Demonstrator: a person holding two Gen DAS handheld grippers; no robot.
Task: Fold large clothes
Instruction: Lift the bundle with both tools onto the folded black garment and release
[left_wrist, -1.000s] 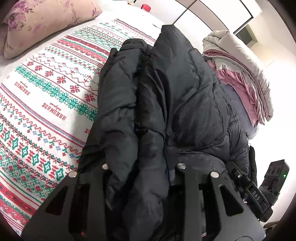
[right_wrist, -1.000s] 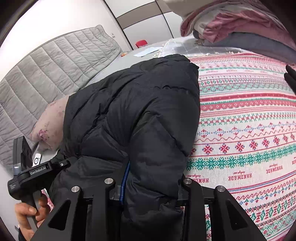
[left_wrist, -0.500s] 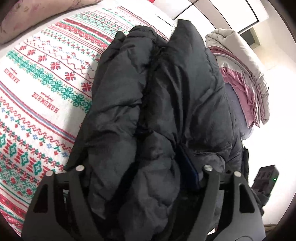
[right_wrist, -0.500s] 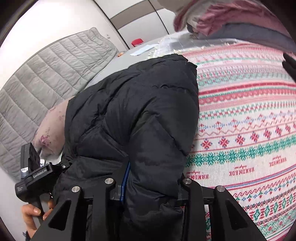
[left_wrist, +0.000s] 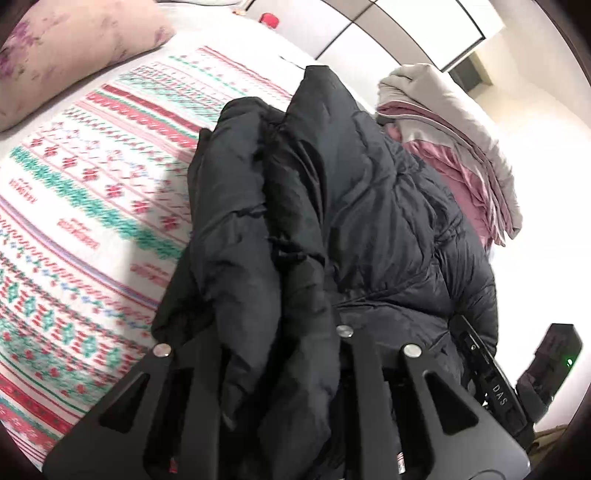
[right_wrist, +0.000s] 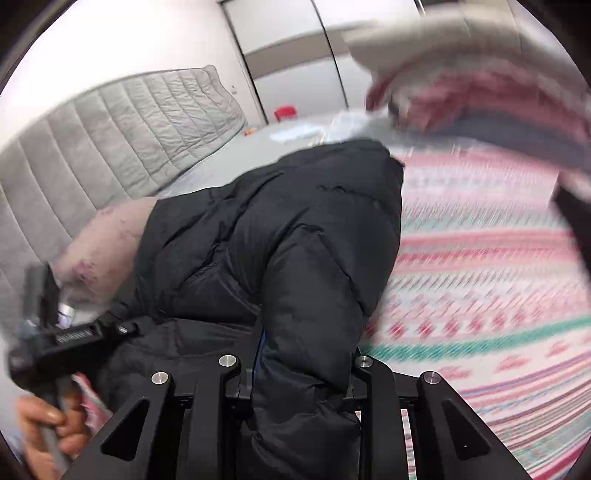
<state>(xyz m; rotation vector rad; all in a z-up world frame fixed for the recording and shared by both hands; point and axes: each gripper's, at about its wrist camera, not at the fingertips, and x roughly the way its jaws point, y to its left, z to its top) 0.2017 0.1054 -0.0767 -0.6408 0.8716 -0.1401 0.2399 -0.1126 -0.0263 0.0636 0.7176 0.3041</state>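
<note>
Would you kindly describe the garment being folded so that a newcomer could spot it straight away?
Start at the bed's patterned blanket, striped in red, green and white. On it lies the black puffer jacket, bunched up, with both grippers clamped on its near edge. Unlike the pink and grey bedding pile beside it, it is dark, quilted and glossy.
</note>
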